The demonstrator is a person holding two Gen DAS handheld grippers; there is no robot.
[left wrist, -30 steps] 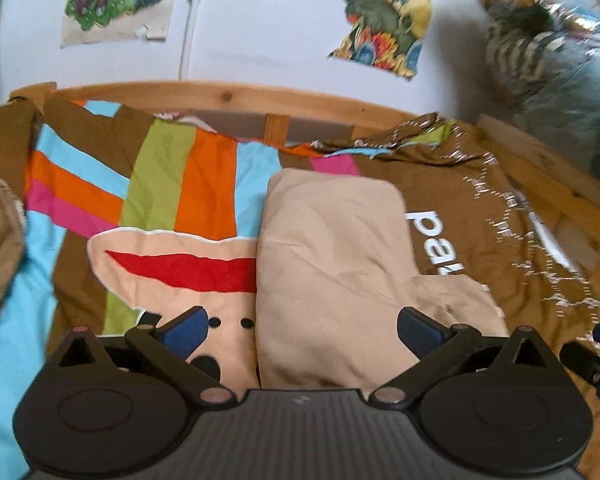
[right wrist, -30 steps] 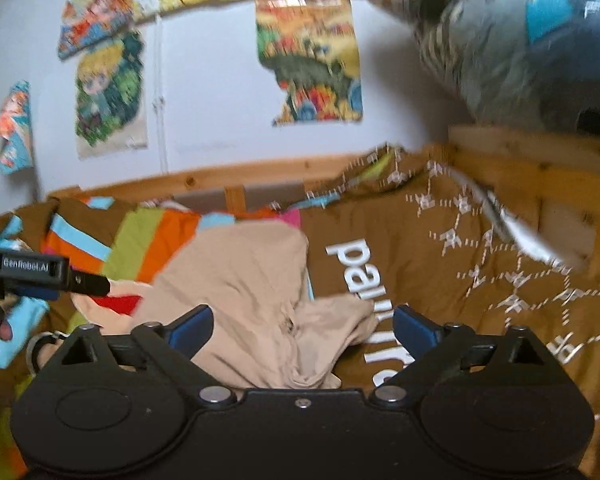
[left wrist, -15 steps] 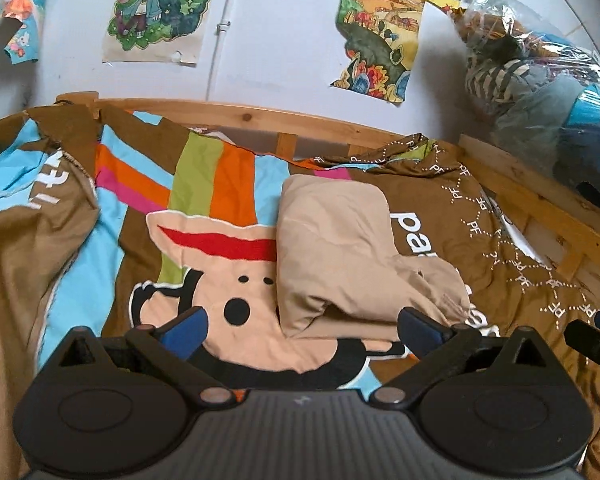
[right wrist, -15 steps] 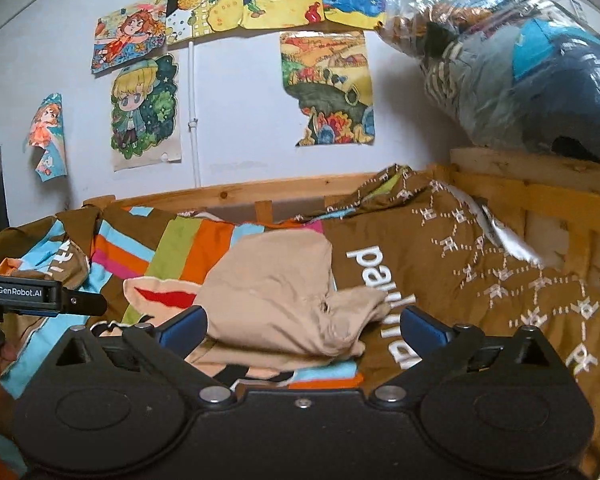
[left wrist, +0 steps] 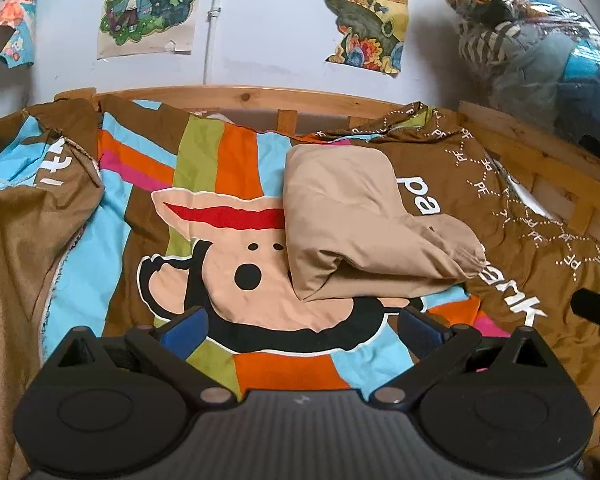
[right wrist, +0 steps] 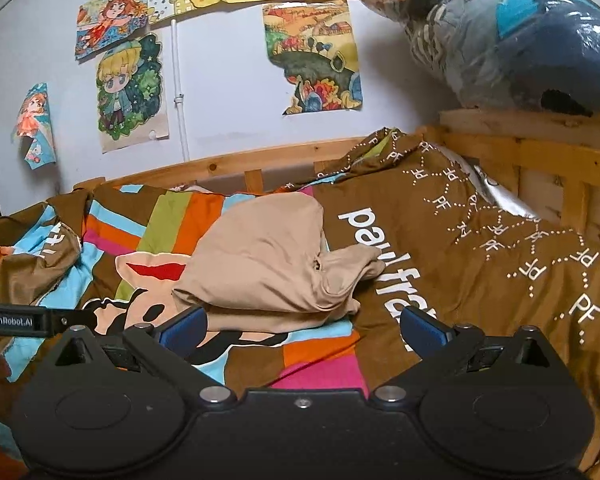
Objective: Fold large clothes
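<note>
Two grippers, left gripper and right gripper, jaws spread wide, empty, hover short of tan garment. Garment lies folded, apparently in layers, on cartoon bedspread; wooden bed rail behind, posters beyond.
</note>
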